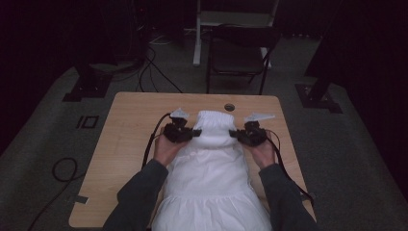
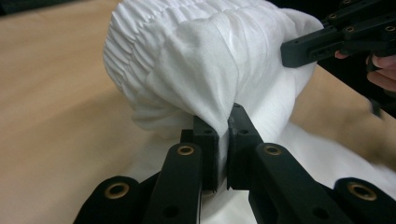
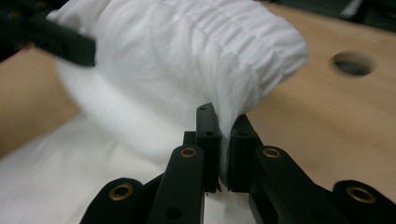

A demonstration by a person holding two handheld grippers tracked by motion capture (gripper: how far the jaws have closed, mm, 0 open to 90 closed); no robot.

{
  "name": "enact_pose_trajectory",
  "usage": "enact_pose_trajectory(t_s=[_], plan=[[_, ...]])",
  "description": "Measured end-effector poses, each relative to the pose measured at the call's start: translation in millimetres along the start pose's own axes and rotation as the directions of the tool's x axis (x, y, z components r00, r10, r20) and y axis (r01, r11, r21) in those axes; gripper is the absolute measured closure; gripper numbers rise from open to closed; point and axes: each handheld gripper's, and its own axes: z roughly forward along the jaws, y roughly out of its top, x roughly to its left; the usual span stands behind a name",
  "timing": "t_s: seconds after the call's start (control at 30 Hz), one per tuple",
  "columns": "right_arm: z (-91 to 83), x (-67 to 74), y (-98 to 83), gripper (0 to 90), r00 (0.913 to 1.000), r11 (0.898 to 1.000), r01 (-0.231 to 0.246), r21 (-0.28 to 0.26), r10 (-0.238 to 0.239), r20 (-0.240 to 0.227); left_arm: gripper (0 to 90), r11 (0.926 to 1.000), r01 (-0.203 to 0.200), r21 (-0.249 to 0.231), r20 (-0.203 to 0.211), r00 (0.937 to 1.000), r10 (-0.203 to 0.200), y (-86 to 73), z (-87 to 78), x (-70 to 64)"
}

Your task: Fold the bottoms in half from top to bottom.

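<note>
Nearest the camera in the high view, both grey sleeves enter from the bottom edge, flanking the wide lower hem of a white garment (image 1: 210,192) that lies flat along the middle of the wooden table (image 1: 130,144) and hangs over its near edge. Further in, the left hand (image 1: 166,149) carries the left gripper (image 1: 195,134) and the right hand (image 1: 263,153) carries the right gripper (image 1: 233,134); the two face each other across the cloth, jaws pointing inward, a black cable trailing back from each along the tabletop. Left gripper view: jaws nearly together, a thin fold of the white garment (image 2: 205,74) pinched between the pads, cloth rising above them in a bunched hump; the other gripper's black jaw bites the fabric at upper right. Right gripper view: same condition, jaws closed down on a pleat of the white garment (image 3: 187,60), with the gathered, ribbed band curling over to the right. Between the grippers the upper part of the garment is lifted and folded, its elasticated end standing as a rounded roll above the table surface. Beyond the roll, a round cable hole (image 1: 229,107) sits in the table near its far edge. Past the table, a dark folding chair (image 1: 238,53) stands on the grey floor, a white post behind it.
</note>
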Motion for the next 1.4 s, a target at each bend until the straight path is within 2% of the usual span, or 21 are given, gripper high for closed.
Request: enact_pose_trajectory(t_s=[0.07,0.13,0.2,0.27,0.3,0.33,0.4,0.43,0.5,0.6,0.67,0.73,0.8,0.87,0.97,1.1,1.17,1.2,1.27,1.33,1.4], plan=[[-6.0,15.9,-17.0,85.9,0.9991,0.999,0.036,0.036,-0.035,-0.024,85.1,0.9998,-0.006,0.021,0.011,0.9999,0.006,-22.1,-5.2,-14.5],[-9.7,30.5,-35.9,85.8,0.9966,0.995,0.063,0.071,-0.06,-0.056,85.0,0.9979,-0.005,0.065,0.021,0.9998,0.004,-48.7,-6.1,-30.5],[-12.9,43.3,-55.1,85.7,0.9939,0.989,0.095,0.112,-0.088,-0.068,84.6,0.9908,-0.037,0.13,0.03,0.999,0.033,-76.1,-3.2,-45.5],[-12.6,53.2,-74.0,85.7,0.9911,0.983,0.105,0.148,-0.092,-0.097,84.5,0.9844,-0.011,0.176,0.037,0.9993,0.005,-97.6,1.3,-51.2],[-9.8,57.8,-83.4,85.6,0.99,0.979,0.11,0.17,-0.093,-0.106,84.3,0.9776,-0.023,0.209,0.021,0.9996,0.019,-106.7,4.6,-53.6],[-4.4,63.3,-95.1,85.5,0.9888,0.97,0.117,0.212,-0.093,-0.117,84.1,0.9738,-0.027,0.226,0.013,0.9996,0.025,-111.0,6.9,-54.9],[3.7,69.2,-109.5,85.3,0.9885,0.959,0.13,0.251,-0.106,-0.109,83.8,0.9628,-0.029,0.269,-0.009,0.9994,0.033,-117.9,12.8,-56.8],[8.5,70.9,-115.8,85.2,0.9893,0.954,0.129,0.27,-0.105,-0.101,83.8,0.9617,-0.031,0.272,-0.018,0.9991,0.037,-119.8,15.4,-57.8],[12.6,71.3,-120.1,84.9,0.9921,0.96,0.108,0.26,-0.087,-0.091,84.3,0.9638,-0.036,0.264,-0.031,0.9985,0.046,-120.9,17.8,-58.1],[14.7,70.1,-117.7,84.7,0.9929,0.958,0.105,0.266,-0.086,-0.082,84.6,0.9694,-0.04,0.242,-0.038,0.998,0.051,-122.5,18.7,-56.2],[16.9,68.4,-115.4,84.7,0.9928,0.957,0.109,0.269,-0.09,-0.079,84.7,0.9727,-0.031,0.23,-0.038,0.9984,0.041,-122.4,19.7,-53.5],[20.5,65.8,-112.2,84.7,0.9927,0.957,0.113,0.268,-0.096,-0.073,84.8,0.9726,-0.038,0.229,-0.057,0.997,0.052,-120.4,21.4,-52.8],[24.2,62.6,-109.0,84.7,0.9932,0.958,0.11,0.266,-0.096,-0.066,84.8,0.9712,-0.06,0.23,-0.079,0.9937,0.08,-117.4,24.3,-51.4],[28.8,59.2,-104.5,84.7,0.9934,0.958,0.112,0.265,-0.1,-0.057,84.8,0.9729,-0.068,0.221,-0.098,0.991,0.092,-113.4,28.5,-46.8],[37.8,50.5,-96.1,84.6,0.9937,0.959,0.112,0.26,-0.107,-0.032,84.7,0.9754,-0.079,0.206,-0.12,0.9872,0.105,-105.9,35.7,-35.7],[53.3,36.6,-81.0,84.7,0.995,0.961,0.097,0.259,-0.1,0.0,84.7,0.9775,-0.098,0.187,-0.183,0.9741,0.133,-92.1,48.6,-18.6],[59.4,30.9,-75.0,84.7,0.9943,0.961,0.101,0.259,-0.106,0.008,84.7,0.978,-0.096,0.185,-0.192,0.9725,0.132,-88.2,51.5,-13.3],[64.2,26.9,-70.5,84.8,0.9957,0.962,0.085,0.258,-0.092,0.015,84.7,0.9799,-0.089,0.179,-0.204,0.971,0.125,-80.6,57.3,-1.8],[78.0,13.2,-57.7,85.0,0.9965,0.966,0.064,0.251,-0.075,0.036,84.7,0.979,-0.107,0.173,-0.222,0.9643,0.145,-73.5,63.3,9.3],[87.0,4.1,-50.1,85.0,0.9974,0.97,0.041,0.238,-0.054,0.048,84.7,0.9803,-0.095,0.173,-0.238,0.9617,0.136,-65.0,69.1,20.2],[95.6,-4.6,-42.5,85.0,0.9975,0.974,0.018,0.228,-0.033,0.063,84.7,0.9792,-0.096,0.179,-0.255,0.9567,0.14,-56.7,75.3,29.1]])
